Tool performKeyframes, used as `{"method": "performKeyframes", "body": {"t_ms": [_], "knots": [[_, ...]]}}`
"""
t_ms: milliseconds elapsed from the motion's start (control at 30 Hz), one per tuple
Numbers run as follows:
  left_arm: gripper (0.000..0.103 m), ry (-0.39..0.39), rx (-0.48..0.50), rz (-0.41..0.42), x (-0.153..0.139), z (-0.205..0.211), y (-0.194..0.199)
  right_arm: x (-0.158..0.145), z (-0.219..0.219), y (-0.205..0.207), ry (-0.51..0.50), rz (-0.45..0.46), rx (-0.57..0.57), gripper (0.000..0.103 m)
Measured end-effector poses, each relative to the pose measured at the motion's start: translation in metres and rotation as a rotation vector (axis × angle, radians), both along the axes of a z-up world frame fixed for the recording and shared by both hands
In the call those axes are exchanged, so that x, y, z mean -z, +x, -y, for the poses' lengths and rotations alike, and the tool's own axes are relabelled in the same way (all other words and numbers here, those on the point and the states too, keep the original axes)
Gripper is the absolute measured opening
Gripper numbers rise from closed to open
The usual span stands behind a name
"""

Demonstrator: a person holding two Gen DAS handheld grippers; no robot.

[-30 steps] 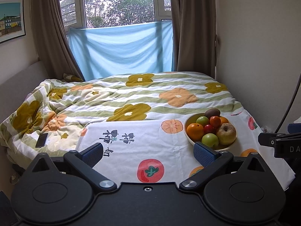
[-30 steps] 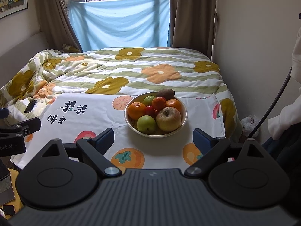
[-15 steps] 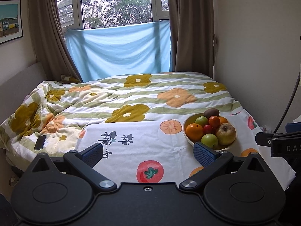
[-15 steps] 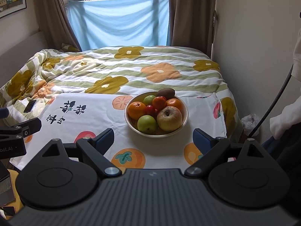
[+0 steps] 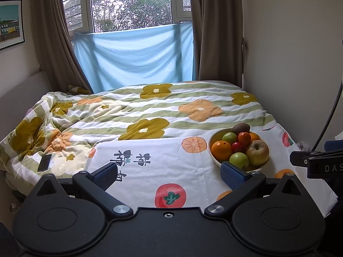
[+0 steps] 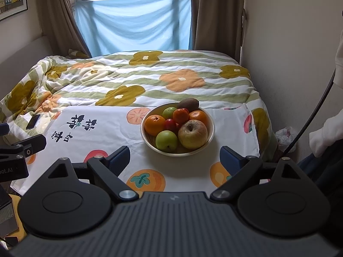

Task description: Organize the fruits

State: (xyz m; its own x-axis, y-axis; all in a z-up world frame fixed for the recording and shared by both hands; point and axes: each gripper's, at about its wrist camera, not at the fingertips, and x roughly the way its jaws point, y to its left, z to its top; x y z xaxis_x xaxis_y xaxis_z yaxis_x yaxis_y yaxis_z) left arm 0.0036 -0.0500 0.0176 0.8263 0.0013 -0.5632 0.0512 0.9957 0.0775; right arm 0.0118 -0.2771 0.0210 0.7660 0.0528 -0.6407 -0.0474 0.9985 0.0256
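The bowl (image 6: 211, 132) of fruit sits on the printed cloth (image 6: 120, 132) spread over the bed, probably as a flat sorting surface. The right gripper (image 6: 174, 157) faces it squarely, jaws wide and empty; the left gripper (image 5: 169, 173) hangs beside it, also spread, nothing held

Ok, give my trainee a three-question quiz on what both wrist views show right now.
1. True or false: the right tongs are shut on a fruit.
2. Which fruit sits at the bowl's far rim? A) kiwi B) banana C) lemon
3. Fill in: the phone lies on the ____, left of the white cloth.

Key: 1. False; both the right and the left tongs are open and hold nothing. 2. A, the kiwi. 3. Quilt.
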Motion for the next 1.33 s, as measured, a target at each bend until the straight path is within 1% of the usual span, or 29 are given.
{"method": "performKeyframes", "body": {"t_ms": [400, 733, 867, 1000, 1133, 1233, 1333], "knots": [[0.103, 0.006, 0.003, -0.002, 0.002, -0.002, 0.004, 0.001, 0.0, 0.003, 0.0, -0.004, 0.001, 0.103], [0.103, -0.013, 0.008, -0.014, 0.003, -0.007, 0.007, 0.003, -0.002, 0.005, 0.002, -0.006, 0.001, 0.103], [0.103, -0.036, 0.005, -0.004, 0.002, -0.01, 0.006, 0.004, -0.003, 0.007, 0.0, -0.011, 0.003, 0.103], [0.103, -0.023, -0.012, -0.007, 0.002, -0.01, 0.008, 0.005, -0.004, 0.008, 0.001, -0.014, 0.004, 0.103], [0.103, -0.03, -0.017, -0.023, 0.004, -0.012, 0.01, 0.005, -0.004, 0.008, 0.001, -0.014, 0.003, 0.103], [0.103, -0.044, -0.014, -0.023, 0.005, -0.013, 0.01, 0.005, -0.005, 0.009, 0.0, -0.016, 0.002, 0.103], [0.103, -0.039, -0.018, -0.018, 0.005, -0.012, 0.011, 0.005, -0.007, 0.011, 0.0, -0.019, 0.001, 0.103]]}}
